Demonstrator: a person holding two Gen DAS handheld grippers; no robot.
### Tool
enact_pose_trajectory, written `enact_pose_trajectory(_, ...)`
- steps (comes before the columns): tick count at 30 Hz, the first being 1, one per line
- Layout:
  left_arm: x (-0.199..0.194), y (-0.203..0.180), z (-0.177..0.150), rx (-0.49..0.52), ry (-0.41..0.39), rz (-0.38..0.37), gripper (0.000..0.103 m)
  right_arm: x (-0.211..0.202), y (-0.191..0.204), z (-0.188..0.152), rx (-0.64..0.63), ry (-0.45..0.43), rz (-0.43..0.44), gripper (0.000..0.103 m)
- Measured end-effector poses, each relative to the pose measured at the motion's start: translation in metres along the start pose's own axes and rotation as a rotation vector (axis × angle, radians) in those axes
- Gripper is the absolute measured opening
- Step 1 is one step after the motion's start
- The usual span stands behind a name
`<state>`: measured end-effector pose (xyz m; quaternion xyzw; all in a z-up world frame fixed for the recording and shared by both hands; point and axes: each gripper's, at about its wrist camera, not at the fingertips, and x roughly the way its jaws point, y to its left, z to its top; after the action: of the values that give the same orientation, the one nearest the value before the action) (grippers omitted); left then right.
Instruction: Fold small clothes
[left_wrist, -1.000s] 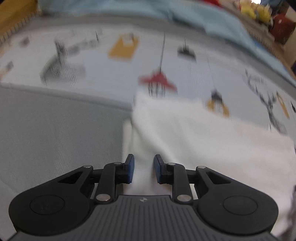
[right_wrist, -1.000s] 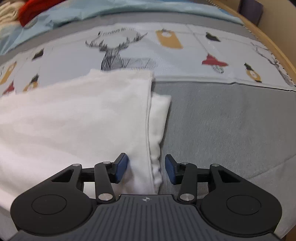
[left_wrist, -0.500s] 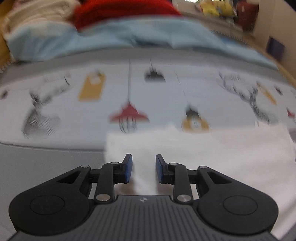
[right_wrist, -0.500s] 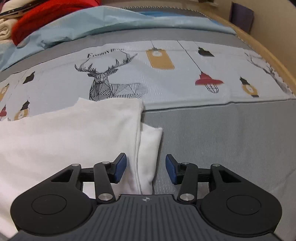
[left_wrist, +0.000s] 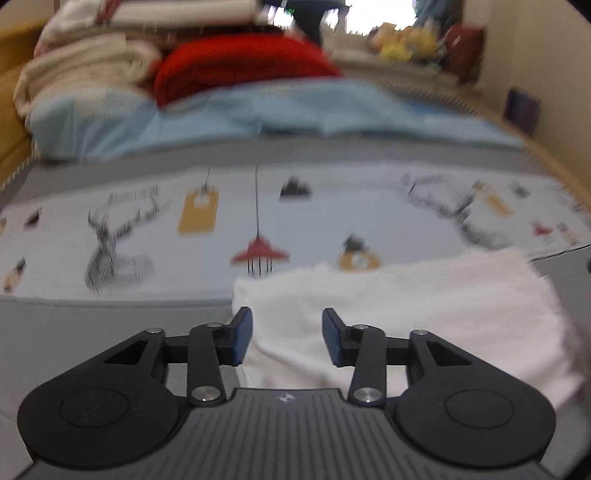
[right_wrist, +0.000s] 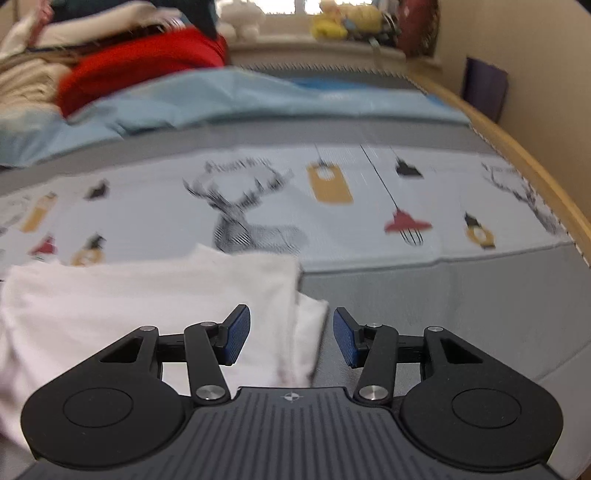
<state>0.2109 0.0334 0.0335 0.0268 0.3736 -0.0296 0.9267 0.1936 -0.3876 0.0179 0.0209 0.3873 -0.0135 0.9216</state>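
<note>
A white folded garment (left_wrist: 424, 314) lies flat on the bed, over the seam between grey cloth and a printed sheet. My left gripper (left_wrist: 287, 339) hovers above its left edge with its jaws opening and nothing pressed between the blue pads. In the right wrist view the same white garment (right_wrist: 155, 302) fills the lower left, with a second layer peeking out at its right edge. My right gripper (right_wrist: 291, 338) hangs over that right edge, jaws opening, clear of the cloth.
The printed sheet (right_wrist: 369, 206) with deer and lanterns spreads behind the garment. A light blue quilt (left_wrist: 258, 118), a red folded cloth (left_wrist: 236, 66) and beige folded cloths (left_wrist: 85, 70) pile up at the far end. A wooden bed rim (right_wrist: 535, 177) curves along the right.
Both grippers have risen and tilted up off the white garment, which now lies lower in each view. The left jaws stand clearly wider than before; the right jaws are slightly wider.
</note>
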Motion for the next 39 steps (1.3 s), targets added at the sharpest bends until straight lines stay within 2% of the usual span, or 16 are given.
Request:
enact_pose_trajectory(4, -0.068, 0.022, -0.004, 0.0, -0.16, -0.02, 0.076, -0.056, 0.002, 0.007, 0.063, -0.101, 0.072, 0.051)
enact_pose_trajectory(7, -0.101, 0.047, -0.021, -0.142, -0.228, -0.027, 0.079, -0.097, 0.017, -0.002, 0.085, -0.184, 0.124, 0.052)
enact_pose_trajectory(9, -0.104, 0.059, -0.037, -0.25, -0.205, -0.009, 0.079, -0.116, 0.033, -0.017, 0.095, -0.214, 0.154, 0.053)
enact_pose_trajectory(10, -0.106, 0.063, -0.037, -0.264, -0.18, 0.004, 0.079, -0.122, 0.041, -0.026, 0.098, -0.219, 0.171, 0.053)
enact_pose_trajectory(11, -0.112, 0.066, -0.039, -0.271, -0.205, 0.018, 0.08, -0.124, 0.049, -0.035, 0.097, -0.219, 0.19, 0.053)
enact_pose_trajectory(14, -0.123, 0.072, -0.042, -0.266, -0.221, 0.046, 0.08, -0.122, 0.078, -0.057, 0.075, -0.161, 0.207, 0.053)
enact_pose_trajectory(17, -0.134, 0.077, -0.044, -0.257, -0.245, 0.063, 0.08, -0.117, 0.109, -0.077, 0.024, -0.143, 0.224, 0.053)
enact_pose_trajectory(21, -0.15, 0.088, -0.051, -0.333, -0.257, 0.043, 0.08, -0.11, 0.156, -0.089, -0.068, -0.102, 0.261, 0.051)
enact_pose_trajectory(23, -0.159, 0.093, -0.057, -0.378, -0.261, 0.022, 0.08, -0.11, 0.181, -0.092, -0.134, -0.113, 0.285, 0.047)
enact_pose_trajectory(25, -0.165, 0.095, -0.059, -0.396, -0.259, 0.004, 0.081, -0.108, 0.203, -0.095, -0.168, -0.107, 0.303, 0.038)
enact_pose_trajectory(27, -0.169, 0.095, -0.061, -0.397, -0.258, -0.005, 0.083, -0.1, 0.224, -0.097, -0.18, -0.09, 0.333, 0.036)
enact_pose_trajectory(34, -0.175, 0.097, -0.063, -0.384, -0.274, 0.017, 0.084, -0.068, 0.296, -0.114, -0.246, 0.019, 0.392, 0.036)
enact_pose_trajectory(39, -0.166, 0.113, -0.063, -0.428, -0.234, 0.037, 0.084, -0.048, 0.338, -0.133, -0.329, 0.078, 0.409, 0.036)
